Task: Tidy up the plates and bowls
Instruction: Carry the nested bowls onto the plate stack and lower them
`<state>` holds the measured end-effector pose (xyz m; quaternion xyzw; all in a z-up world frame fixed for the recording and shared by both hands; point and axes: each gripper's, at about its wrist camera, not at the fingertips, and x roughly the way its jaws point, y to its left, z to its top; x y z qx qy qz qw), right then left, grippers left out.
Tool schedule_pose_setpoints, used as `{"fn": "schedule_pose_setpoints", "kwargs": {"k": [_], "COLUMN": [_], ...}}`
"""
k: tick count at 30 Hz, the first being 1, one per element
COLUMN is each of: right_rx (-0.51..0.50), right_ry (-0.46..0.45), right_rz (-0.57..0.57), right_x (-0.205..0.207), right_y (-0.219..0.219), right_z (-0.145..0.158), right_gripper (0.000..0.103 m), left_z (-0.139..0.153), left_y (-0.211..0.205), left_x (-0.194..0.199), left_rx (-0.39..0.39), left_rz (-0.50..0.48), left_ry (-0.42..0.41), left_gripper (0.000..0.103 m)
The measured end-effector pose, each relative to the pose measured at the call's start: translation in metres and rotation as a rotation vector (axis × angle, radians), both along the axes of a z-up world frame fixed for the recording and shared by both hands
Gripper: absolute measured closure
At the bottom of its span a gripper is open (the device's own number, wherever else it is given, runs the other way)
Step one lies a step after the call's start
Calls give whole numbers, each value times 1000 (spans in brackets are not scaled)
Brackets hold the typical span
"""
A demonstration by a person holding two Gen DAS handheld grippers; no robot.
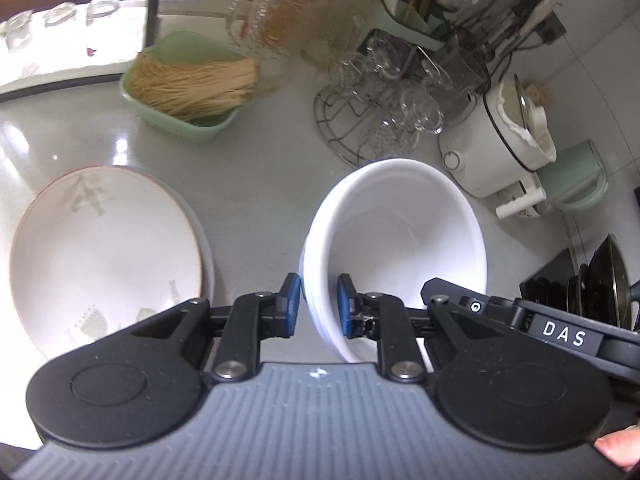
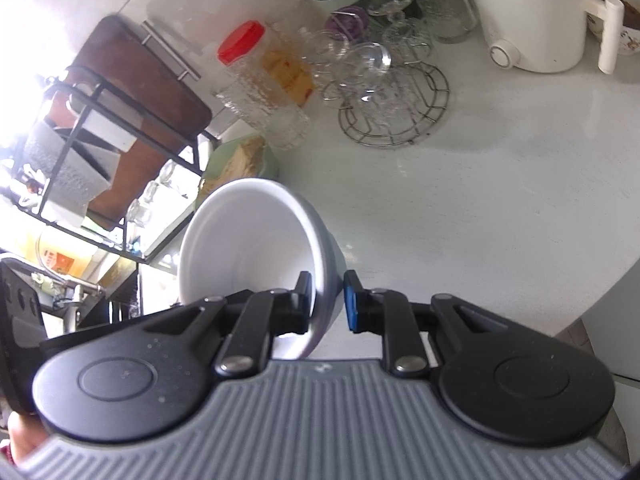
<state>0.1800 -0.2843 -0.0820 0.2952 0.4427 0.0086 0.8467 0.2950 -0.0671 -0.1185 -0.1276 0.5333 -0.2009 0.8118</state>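
Both claws clamped on bowl rim, L (image 1: 318,304) w/ stacked bowl (image 1: 396,248), R (image 2: 328,300) opposite, prob to carry level toward plate (image 1: 108,256)

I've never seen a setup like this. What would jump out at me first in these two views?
The white bowl, held off the counter: the left gripper pinches one side of its rim and the right gripper pinches the other. Next, the big decorated plate lying flat on the pale countertop, left of the bowl. Behind it sits a green basket of dry noodles and a red-lidded jar.
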Motion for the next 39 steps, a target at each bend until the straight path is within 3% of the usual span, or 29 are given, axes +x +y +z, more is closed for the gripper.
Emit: {"fn": "schedule_pose_setpoints", "kwargs": {"k": [13,25,31,39], "right_rx": [-21,2,7,-35], "right_ry": [-24,-67,-33,102], "right_rz": [109,111,102,144], "right_x": [16,37,53,73], "right_y": [62,111,132,155], "right_z": [11,29,17,-30], "right_gripper": [83,83,83,83], "left_z": [5,13,-9,-59], "left_y": [81,142,168,179], "left_x": [-7,3,17,28], "left_rx": [-63,-101,-131,-85], "left_rz": [129,173,191,209], "left_ry": [0,-12,28,93], "left_gripper": [80,80,80,80]}}
